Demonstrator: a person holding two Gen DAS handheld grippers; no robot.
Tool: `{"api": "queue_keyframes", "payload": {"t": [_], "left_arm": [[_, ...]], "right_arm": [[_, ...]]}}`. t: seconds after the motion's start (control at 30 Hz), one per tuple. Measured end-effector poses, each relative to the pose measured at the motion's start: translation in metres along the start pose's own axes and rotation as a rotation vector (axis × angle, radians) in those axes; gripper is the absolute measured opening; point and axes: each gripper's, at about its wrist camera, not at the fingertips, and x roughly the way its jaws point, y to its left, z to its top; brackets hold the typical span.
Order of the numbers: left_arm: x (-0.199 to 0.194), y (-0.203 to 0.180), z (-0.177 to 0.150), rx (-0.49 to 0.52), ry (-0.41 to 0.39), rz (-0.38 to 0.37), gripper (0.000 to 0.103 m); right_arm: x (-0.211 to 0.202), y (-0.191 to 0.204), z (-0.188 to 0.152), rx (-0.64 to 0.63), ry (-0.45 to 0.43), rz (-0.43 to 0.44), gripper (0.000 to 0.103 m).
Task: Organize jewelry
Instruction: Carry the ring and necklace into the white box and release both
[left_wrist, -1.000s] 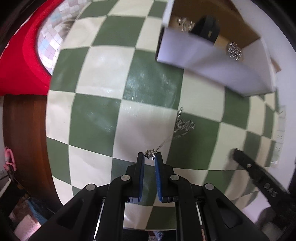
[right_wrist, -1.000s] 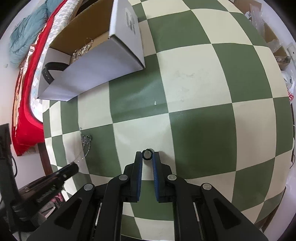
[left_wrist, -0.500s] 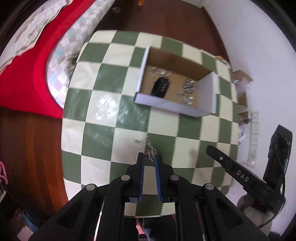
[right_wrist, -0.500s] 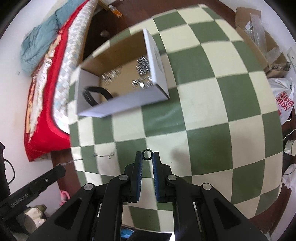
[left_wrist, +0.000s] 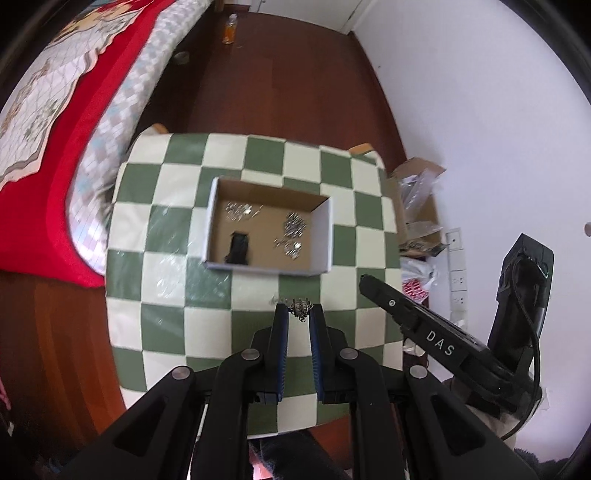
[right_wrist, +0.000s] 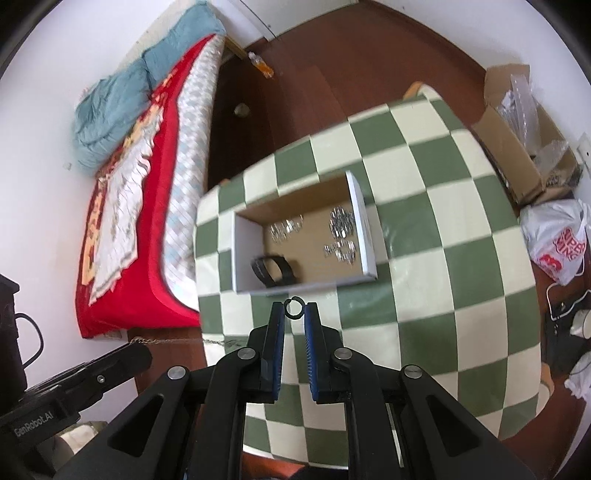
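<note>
My left gripper (left_wrist: 298, 309) is shut on a silver chain necklace (left_wrist: 300, 308), held high above the checkered table (left_wrist: 166, 295); the chain hangs from it in the right wrist view (right_wrist: 173, 340). My right gripper (right_wrist: 294, 309) is shut on a small black ring (right_wrist: 294, 308), also high above the table. An open cardboard box (left_wrist: 267, 230) stands on the table and holds silver jewelry piles (left_wrist: 293, 225) and a black band (left_wrist: 238, 248). The box also shows in the right wrist view (right_wrist: 301, 236).
A red-covered bed (right_wrist: 140, 206) runs along the table's left side. An open carton (right_wrist: 517, 147) and plastic bags (right_wrist: 557, 240) lie on the wooden floor to the right. The right gripper's body (left_wrist: 436, 339) shows in the left wrist view.
Both grippers have risen far above the table with their pieces. The necklace has been lifted off the tabletop. The whole box and table now show below.
</note>
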Motion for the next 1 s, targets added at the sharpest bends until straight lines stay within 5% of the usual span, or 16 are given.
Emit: {"api": "queue_keyframes", "payload": {"t": [0.13, 0.17, 0.43, 0.77, 0.83, 0.97, 1.0], "left_arm": [[0.006, -0.004, 0.015, 0.004, -0.009, -0.013, 0.008], [0.008, -0.004, 0.018, 0.002, -0.009, -0.016, 0.008], [0.046, -0.003, 0.048, 0.007, 0.022, -0.021, 0.009], [0.098, 0.013, 0.071, -0.018, 0.082, 0.124, 0.016], [0.098, 0.013, 0.072, -0.010, 0.066, 0.159, 0.022], [0.095, 0.014, 0.072, -0.002, 0.032, 0.260, 0.083], [0.094, 0.013, 0.072, 0.005, 0.026, 0.275, 0.090]], "right_arm": [[-0.001, 0.001, 0.013, 0.004, -0.020, 0.004, 0.011], [0.000, 0.000, 0.016, 0.007, -0.022, 0.006, 0.001], [0.024, -0.008, 0.036, 0.006, -0.015, -0.011, 0.000], [0.051, -0.022, 0.037, 0.069, 0.036, -0.029, 0.000], [0.055, -0.022, 0.038, 0.072, 0.037, -0.048, 0.001], [0.061, -0.024, 0.042, 0.074, 0.054, -0.113, 0.001], [0.062, -0.024, 0.043, 0.072, 0.057, -0.132, 0.001]]}}
